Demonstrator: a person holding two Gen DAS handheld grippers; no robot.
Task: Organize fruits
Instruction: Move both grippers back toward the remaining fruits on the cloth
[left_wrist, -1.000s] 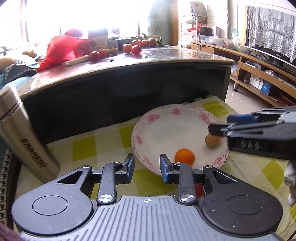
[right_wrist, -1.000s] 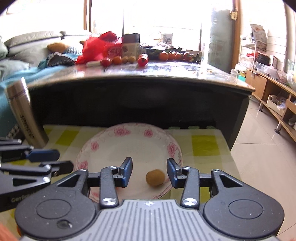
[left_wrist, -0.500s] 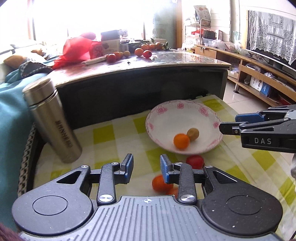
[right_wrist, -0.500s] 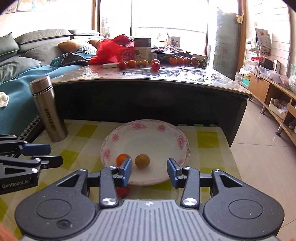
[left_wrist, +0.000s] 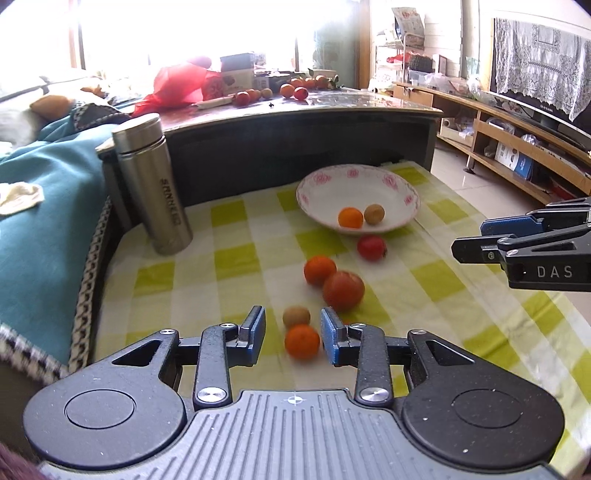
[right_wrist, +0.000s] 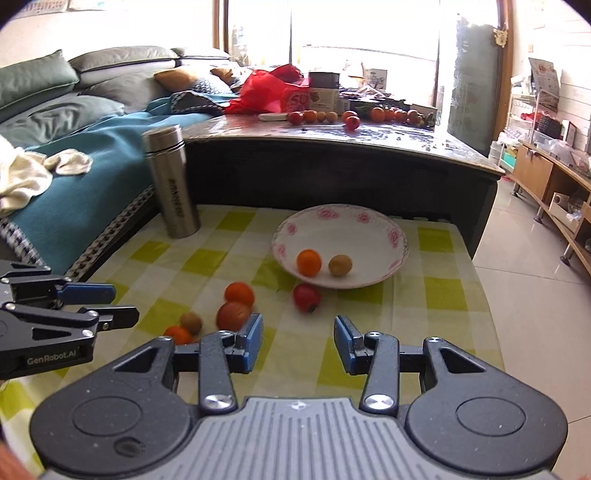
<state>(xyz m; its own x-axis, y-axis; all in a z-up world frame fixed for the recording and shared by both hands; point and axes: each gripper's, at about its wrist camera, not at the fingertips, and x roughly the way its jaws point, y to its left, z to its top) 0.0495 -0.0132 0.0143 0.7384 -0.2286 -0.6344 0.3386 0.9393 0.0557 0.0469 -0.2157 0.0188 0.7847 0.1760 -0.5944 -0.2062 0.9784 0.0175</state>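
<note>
The floral bowl (right_wrist: 400, 242) holds 1 orange (right_wrist: 308, 262) and 1 brown fruit (right_wrist: 340, 265). 5 fruits (right_wrist: 306, 298) lie on the checked tabletop (right_wrist: 443, 291) near the bowl. The left tongs (left_wrist: 292, 334) and right tongs (right_wrist: 298, 343) are both spread, empty, above the tabletop.

One plate (right_wrist: 397, 236), holding two fruits: one orange (right_wrist: 308, 262), one brown fruit (right_wrist: 340, 265). Five loose fruits on the checked cloth (right_wrist: 439, 291) at its 7 o'clock: two oranges, two red, one brown. One steel flask (right_wrist: 173, 188). Two tools.
</note>
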